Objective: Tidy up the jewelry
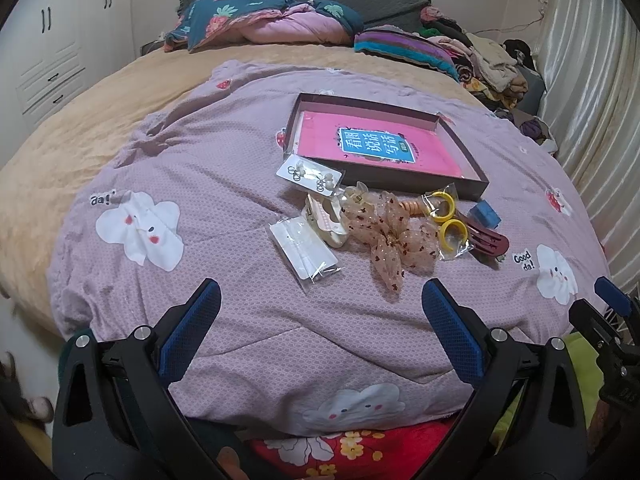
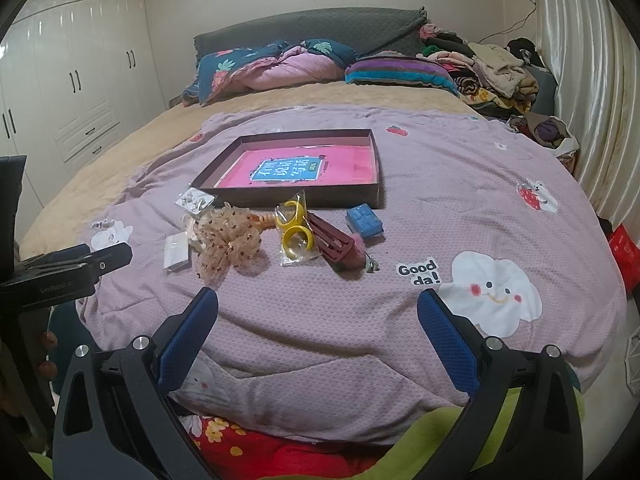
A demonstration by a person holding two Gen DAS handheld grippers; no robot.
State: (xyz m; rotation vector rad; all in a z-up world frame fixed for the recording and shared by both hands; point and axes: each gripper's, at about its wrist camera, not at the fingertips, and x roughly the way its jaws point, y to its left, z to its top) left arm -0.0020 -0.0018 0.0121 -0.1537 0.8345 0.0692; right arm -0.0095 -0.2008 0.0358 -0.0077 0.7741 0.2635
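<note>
Tray: we've got a shallow dark brown box lid (image 1: 456, 136) on the mauve quilt (image 1: 224, 184), and all that's in it is a pink book (image 1: 372, 144) with a blue title panel, lying flat.
Near the tray's front edge: a carded pair of pearl earrings in a clear bag (image 1: 310, 174) touches the tray's near-left corner; a small blue box (image 2: 364, 222) sits just off its near-right corner.
A bit further out from the tray: sheer beige bow with dark dots (image 1: 384, 236), yellow hoop earrings in a clear bag (image 2: 296, 232), a maroon hair claw (image 2: 334, 242) touching that bag, a cream hair clip (image 1: 326, 220) and a flat white packet (image 1: 302, 246).
Left gripper (image 1: 320, 312): jaws spread wide, nothing in them, over bare quilt short of the pile.
Right gripper (image 2: 318, 312): same deal, wide apart and empty.
</note>
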